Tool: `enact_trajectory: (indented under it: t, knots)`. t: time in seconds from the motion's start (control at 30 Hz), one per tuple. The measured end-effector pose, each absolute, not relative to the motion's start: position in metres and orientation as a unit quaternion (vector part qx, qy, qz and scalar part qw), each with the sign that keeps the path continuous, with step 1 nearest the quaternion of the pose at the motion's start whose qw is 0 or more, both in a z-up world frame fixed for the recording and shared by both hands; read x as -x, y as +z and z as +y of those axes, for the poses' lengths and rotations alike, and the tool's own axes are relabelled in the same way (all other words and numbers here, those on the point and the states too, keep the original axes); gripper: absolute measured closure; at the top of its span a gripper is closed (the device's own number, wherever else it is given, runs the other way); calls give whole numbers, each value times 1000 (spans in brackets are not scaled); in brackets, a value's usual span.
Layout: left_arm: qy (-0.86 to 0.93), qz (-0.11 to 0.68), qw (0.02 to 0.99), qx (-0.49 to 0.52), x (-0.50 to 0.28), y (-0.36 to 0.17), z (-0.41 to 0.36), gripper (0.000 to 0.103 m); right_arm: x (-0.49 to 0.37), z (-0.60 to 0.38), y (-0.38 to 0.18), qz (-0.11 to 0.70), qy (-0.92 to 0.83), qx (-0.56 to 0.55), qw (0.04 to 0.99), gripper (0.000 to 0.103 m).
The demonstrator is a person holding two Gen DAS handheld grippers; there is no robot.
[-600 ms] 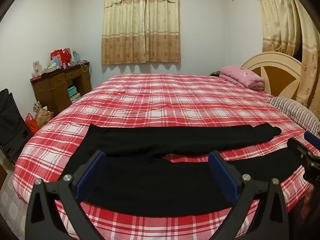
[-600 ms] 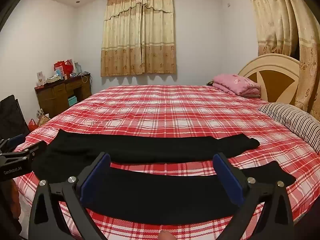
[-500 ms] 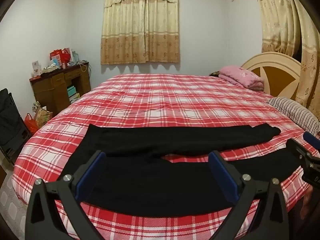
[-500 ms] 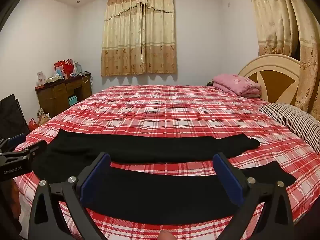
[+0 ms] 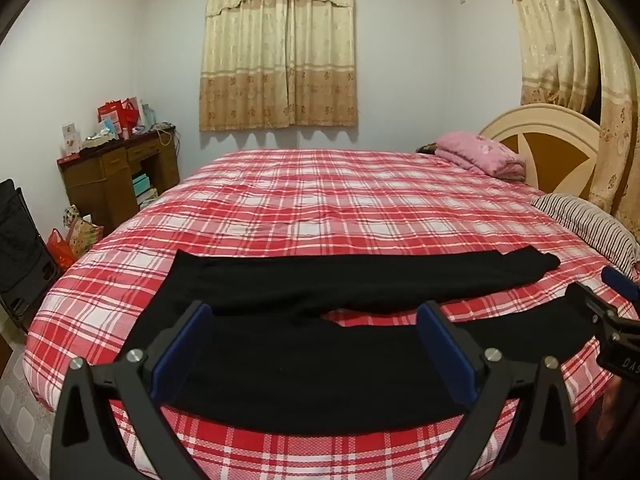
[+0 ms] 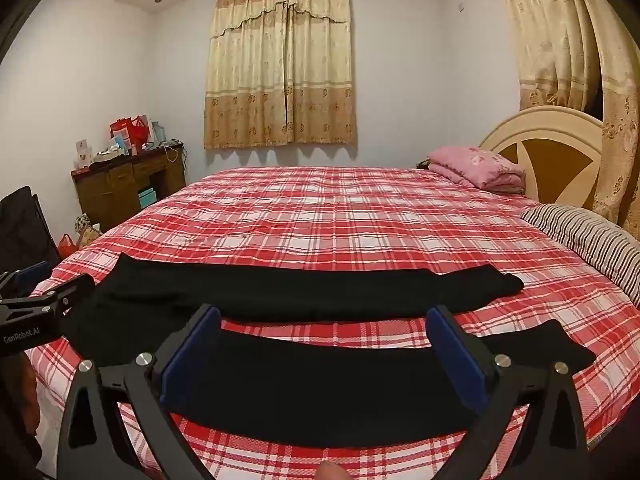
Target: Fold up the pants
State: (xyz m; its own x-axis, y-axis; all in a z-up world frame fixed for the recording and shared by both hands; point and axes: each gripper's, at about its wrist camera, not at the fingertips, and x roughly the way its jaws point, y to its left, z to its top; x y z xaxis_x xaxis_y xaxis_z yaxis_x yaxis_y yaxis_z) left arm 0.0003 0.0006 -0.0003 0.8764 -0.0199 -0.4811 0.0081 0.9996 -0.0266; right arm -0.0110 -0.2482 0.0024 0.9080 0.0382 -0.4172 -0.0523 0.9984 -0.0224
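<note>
The near edge of the black pants (image 5: 304, 364) is hidden behind the wide-spread left gripper (image 5: 314, 344) and right gripper (image 6: 326, 348); both legs are laid flat across the plaid bed (image 5: 340, 208)

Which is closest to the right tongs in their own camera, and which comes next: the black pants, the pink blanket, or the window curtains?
1. The black pants, spread flat on the bed right under the open right tongs.
2. The pink blanket, folded at the far right by the headboard.
3. The window curtains, hanging on the back wall past the bed.
</note>
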Motion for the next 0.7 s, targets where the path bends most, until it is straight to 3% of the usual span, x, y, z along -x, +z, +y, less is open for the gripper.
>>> enact_trajectory:
  t: [0.7]
  knots:
    - [-7, 244, 970, 16, 1, 3, 3, 0, 11, -246, 0, 214, 25, 19, 976, 1]
